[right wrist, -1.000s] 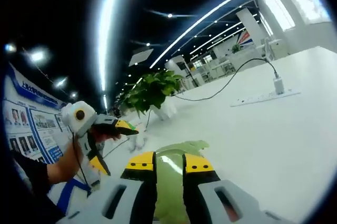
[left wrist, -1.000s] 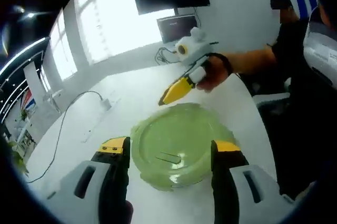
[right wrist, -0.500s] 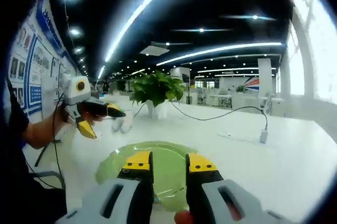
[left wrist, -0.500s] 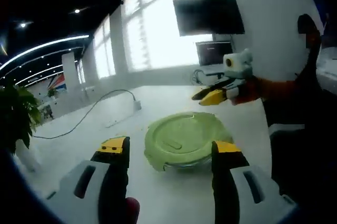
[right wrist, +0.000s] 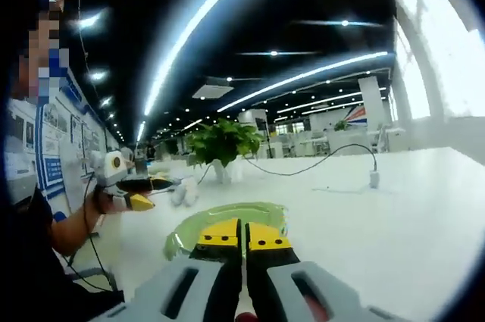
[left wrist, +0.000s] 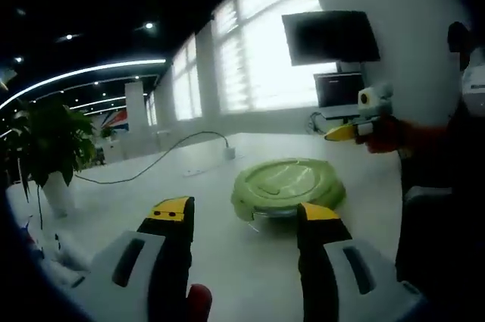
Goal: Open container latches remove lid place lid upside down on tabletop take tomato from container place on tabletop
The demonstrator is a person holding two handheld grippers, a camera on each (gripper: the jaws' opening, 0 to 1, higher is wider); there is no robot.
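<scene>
Right claw (right wrist: 242,237) now pressed together | left claw (left wrist: 246,216) spread | lidded container (left wrist: 288,186) on white tabletop (left wrist: 227,261)

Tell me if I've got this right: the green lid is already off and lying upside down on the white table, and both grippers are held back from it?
Not quite. The green lid sits on its container, as the left gripper view shows. The rest holds: the container stands on the white table, and the left gripper and right gripper are held back from it.

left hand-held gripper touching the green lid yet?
Apart. In the left gripper view the left hand-held gripper has its jaws open, and the green lid sits beyond the tips with bare white tabletop between them.
</scene>
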